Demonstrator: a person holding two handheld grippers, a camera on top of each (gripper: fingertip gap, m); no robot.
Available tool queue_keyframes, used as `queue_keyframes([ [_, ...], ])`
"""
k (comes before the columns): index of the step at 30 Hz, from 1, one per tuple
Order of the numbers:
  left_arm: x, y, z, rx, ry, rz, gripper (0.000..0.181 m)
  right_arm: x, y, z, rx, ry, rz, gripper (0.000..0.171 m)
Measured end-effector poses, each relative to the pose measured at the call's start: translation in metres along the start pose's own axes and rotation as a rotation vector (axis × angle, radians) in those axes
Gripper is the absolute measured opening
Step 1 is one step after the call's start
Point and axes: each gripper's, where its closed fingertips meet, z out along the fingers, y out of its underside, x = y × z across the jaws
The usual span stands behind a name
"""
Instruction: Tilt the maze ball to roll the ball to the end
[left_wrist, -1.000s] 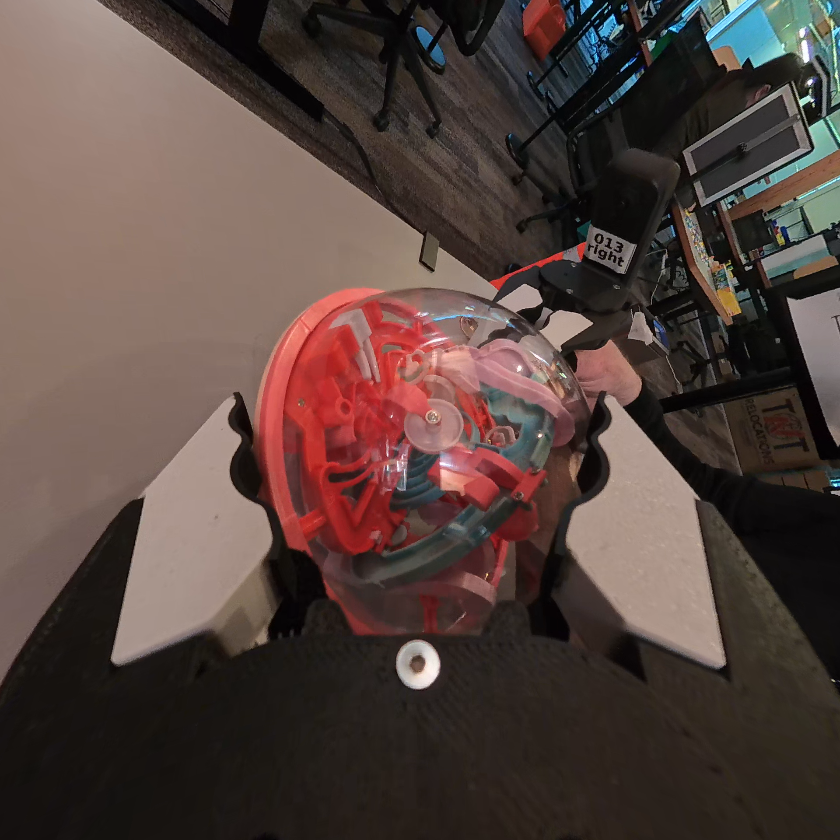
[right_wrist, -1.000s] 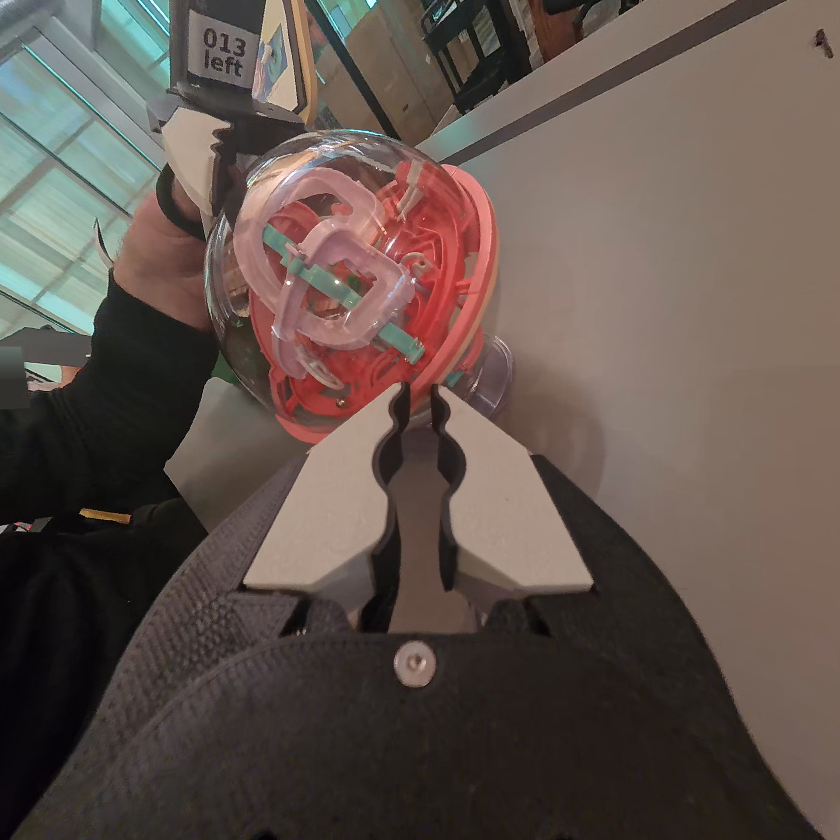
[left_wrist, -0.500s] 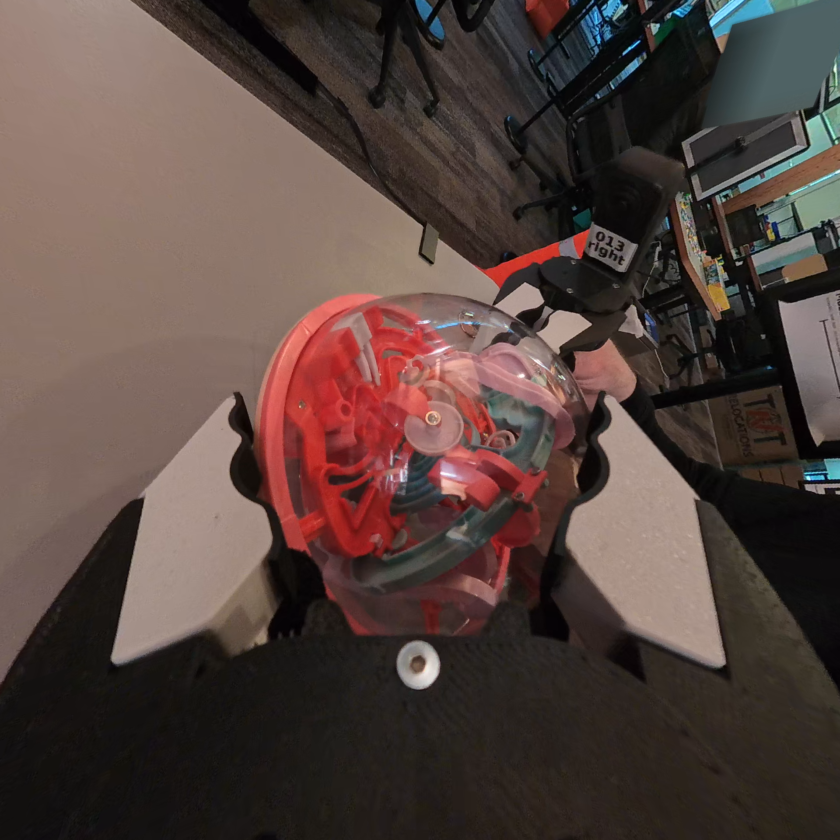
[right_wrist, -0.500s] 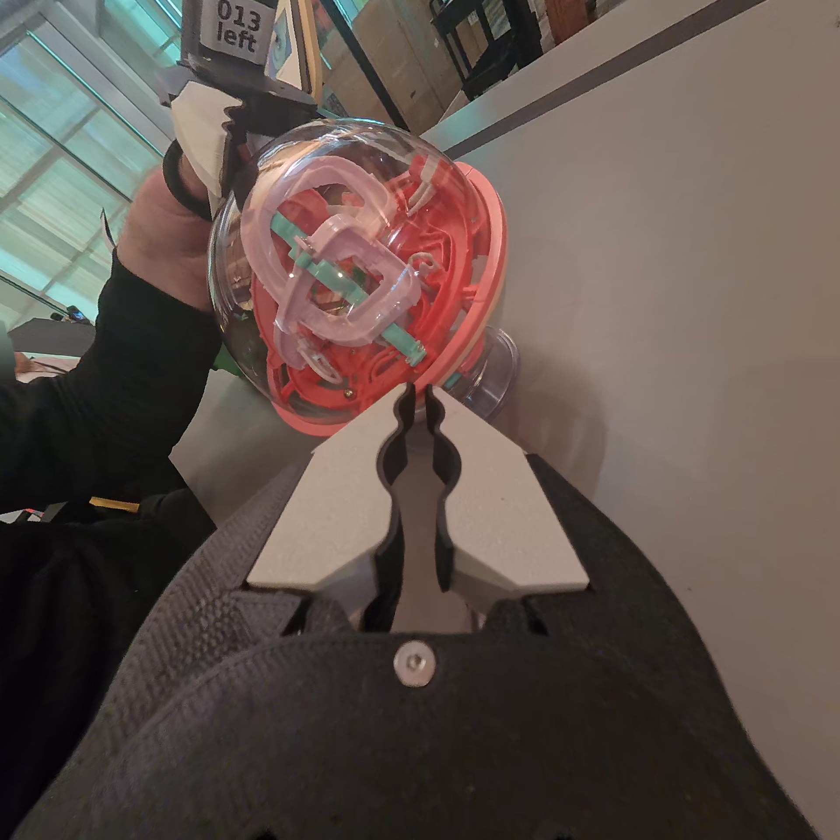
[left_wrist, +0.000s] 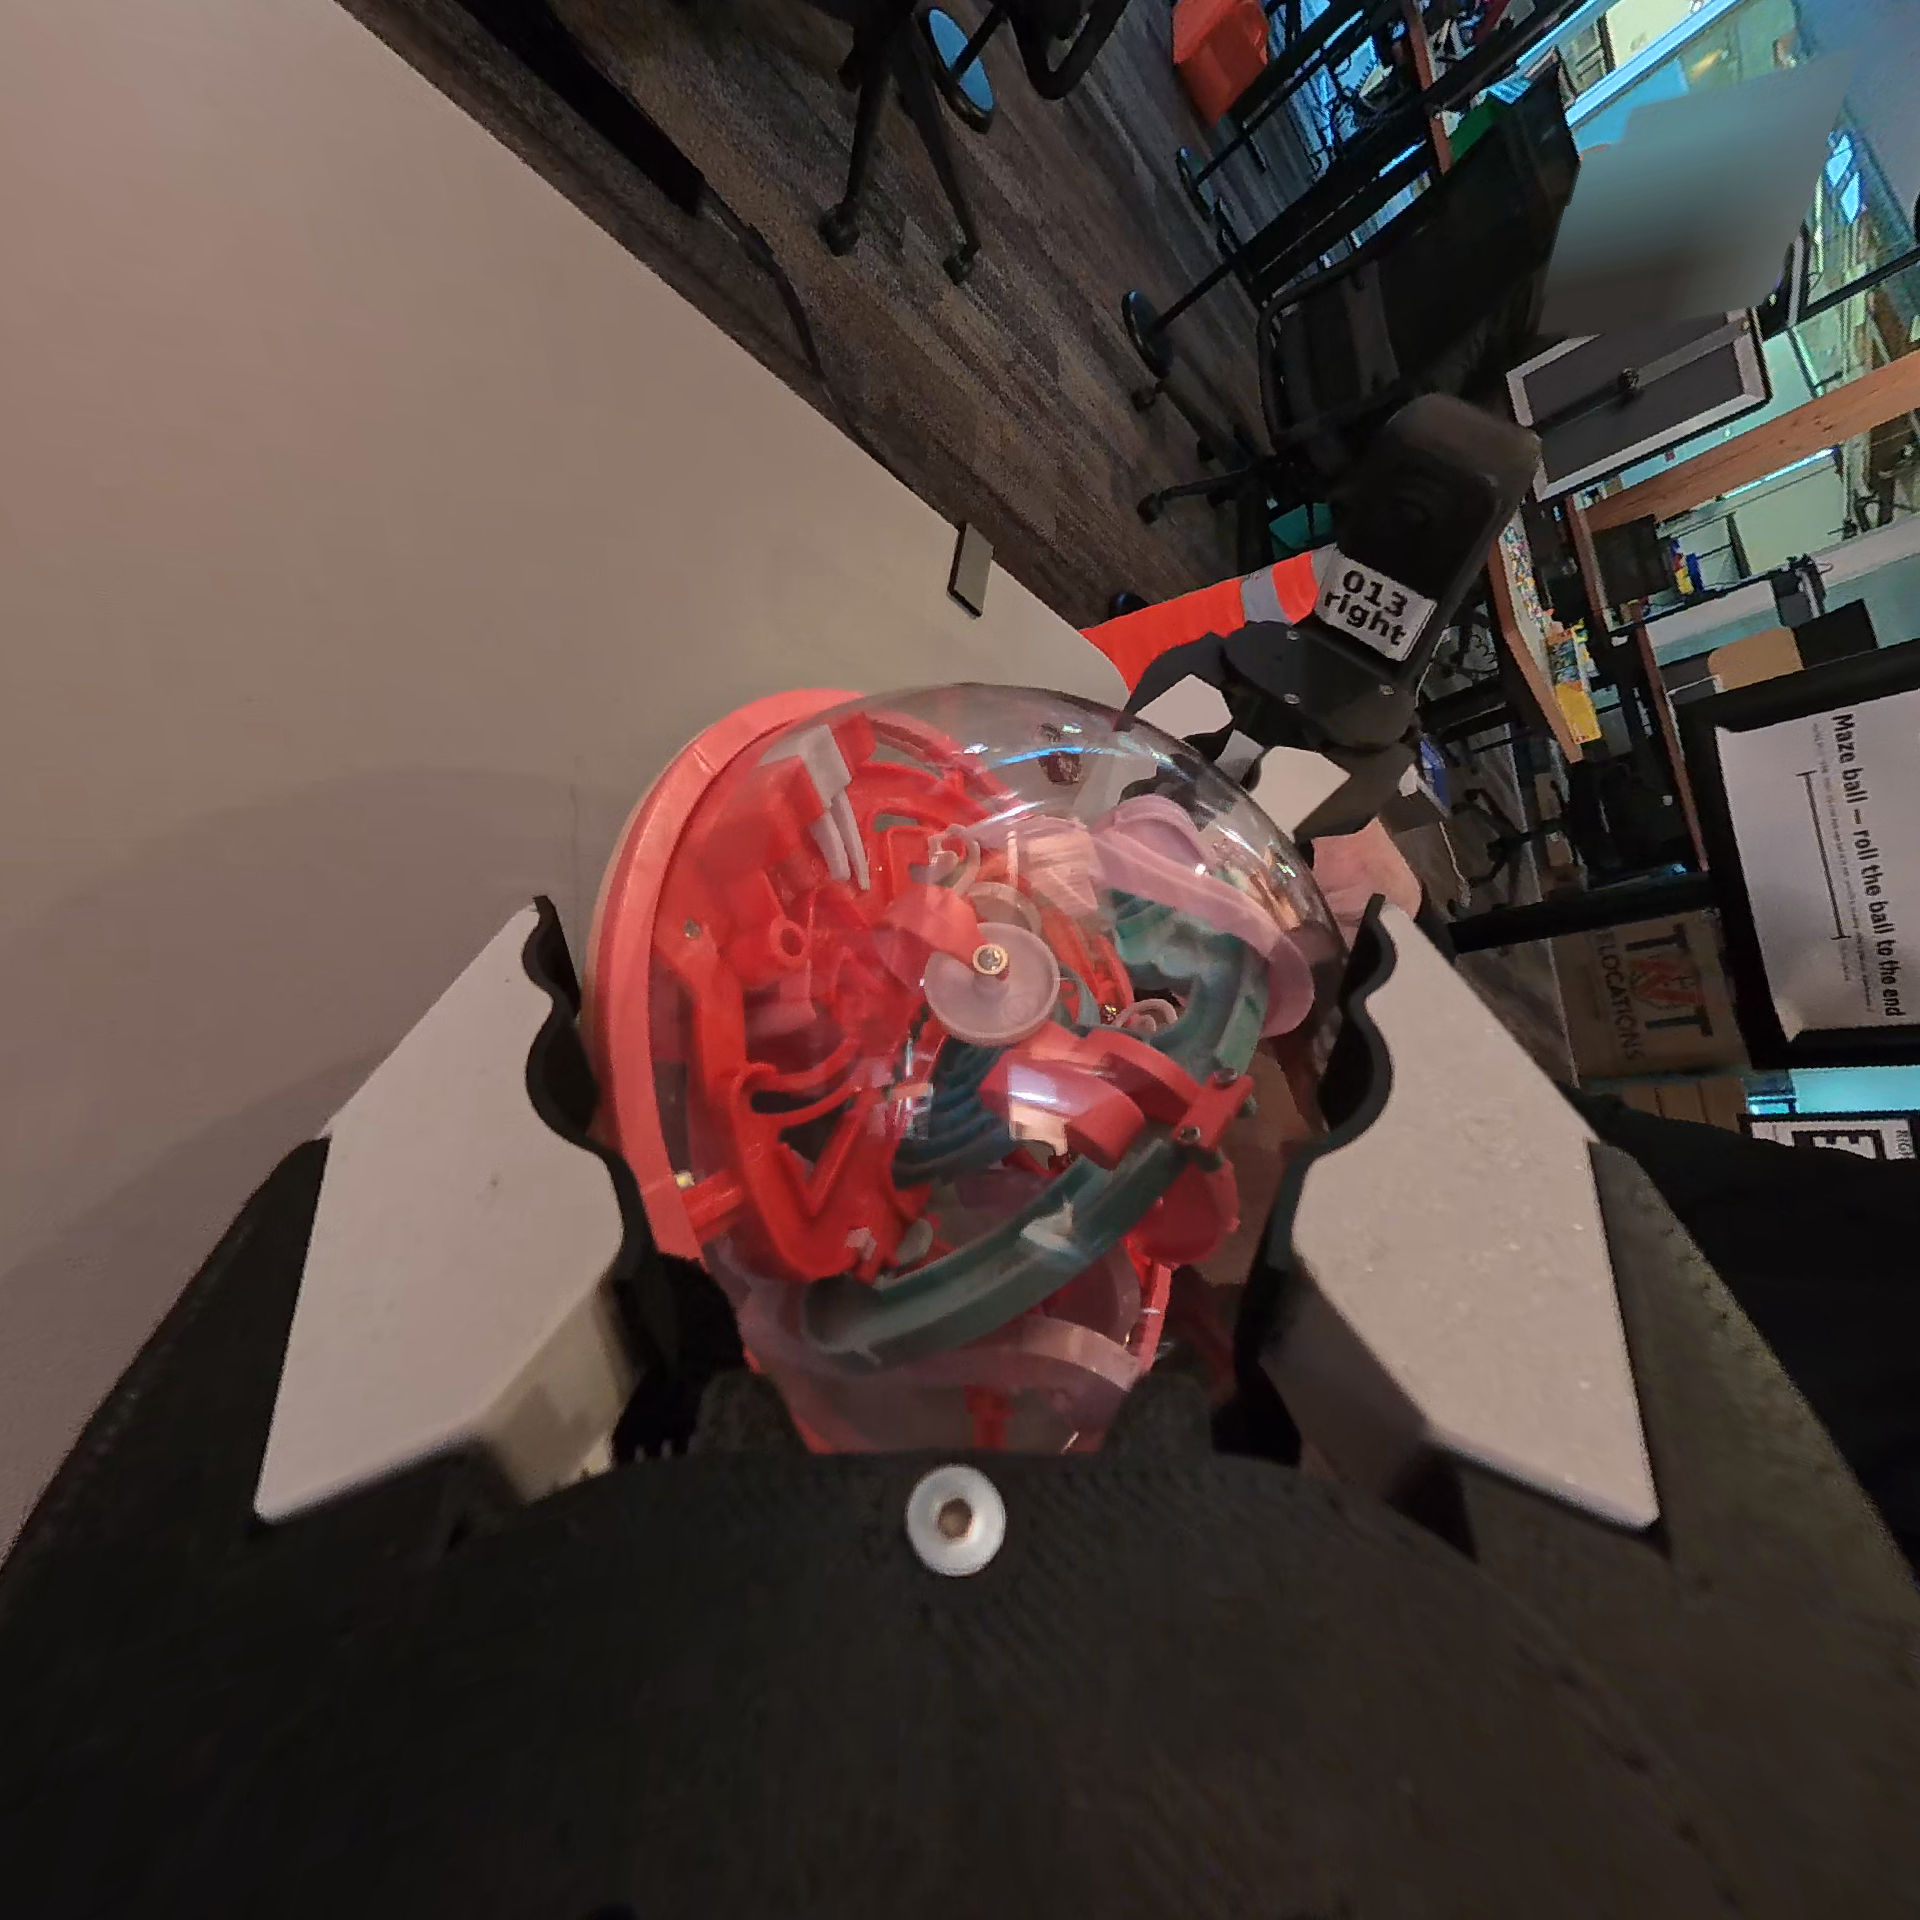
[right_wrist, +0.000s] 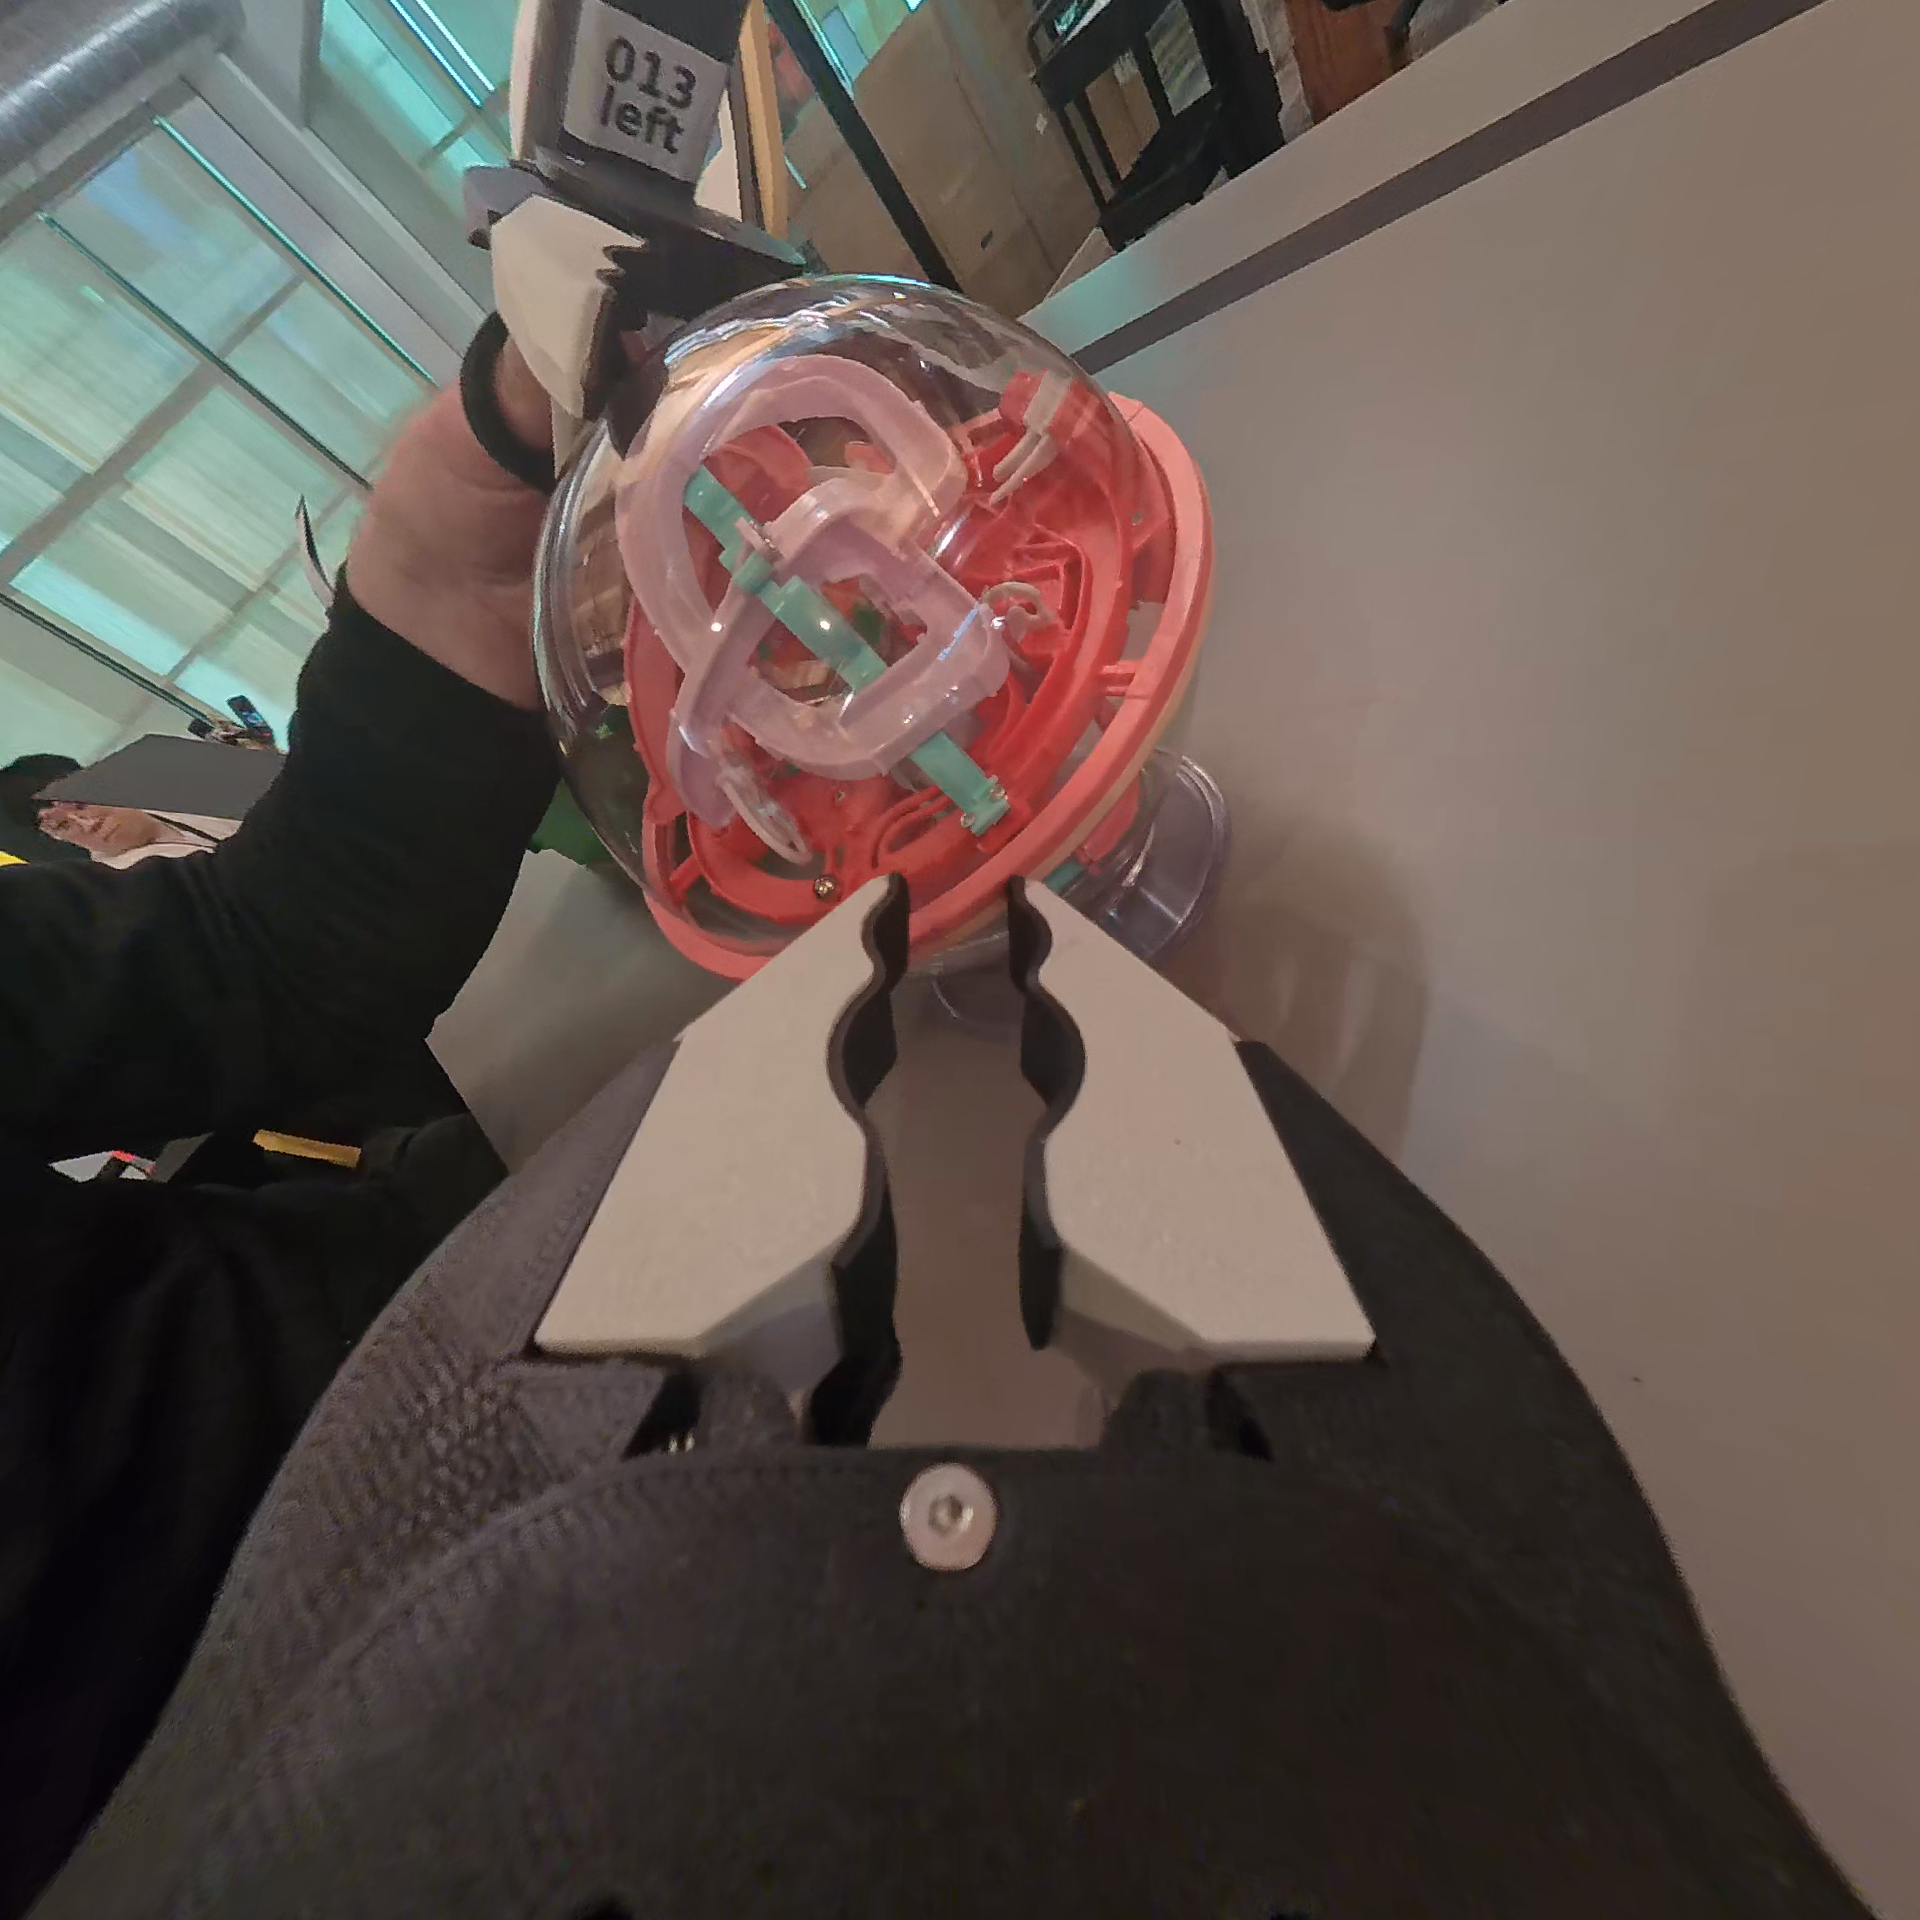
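Clear maze ball (left_wrist: 956, 1049) packed with red, pink and teal tracks, squeezed in the left gripper (left_wrist: 961, 1029); right gripper (right_wrist: 954, 914) sits slightly parted, empty.

Glossy clear plastic maze ball (left_wrist: 935, 1039) w/ matt table (left_wrist: 312, 520) (smooth), rough-textured black gripper body.

maze ball (right_wrist: 883, 623) fills left gripper (left_wrist: 961, 1039) gap | right gripper (right_wrist: 956, 904) blocked ahead by ball rim | table (right_wrist: 1558, 623) bare rightward
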Motion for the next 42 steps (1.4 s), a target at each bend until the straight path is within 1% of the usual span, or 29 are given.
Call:
queue_keyframes([
  [8,-0.002,0.000,0.001,-0.018,0.027,-0.053,0.140,-0.004,0.000,-0.001,-0.011,0.006,-0.020,0.024],
  [22,-0.008,-0.001,0.003,-0.037,0.094,-0.154,0.140,-0.005,-0.005,-0.002,0.015,0.029,-0.012,0.024],
  [29,-0.012,-0.004,0.003,-0.040,0.119,-0.191,0.140,-0.008,-0.009,-0.001,0.036,0.026,-0.011,0.036],
  [42,-0.016,-0.007,0.004,-0.037,0.163,-0.244,0.139,-0.007,-0.014,-0.001,0.046,0.061,-0.029,0.036],
])
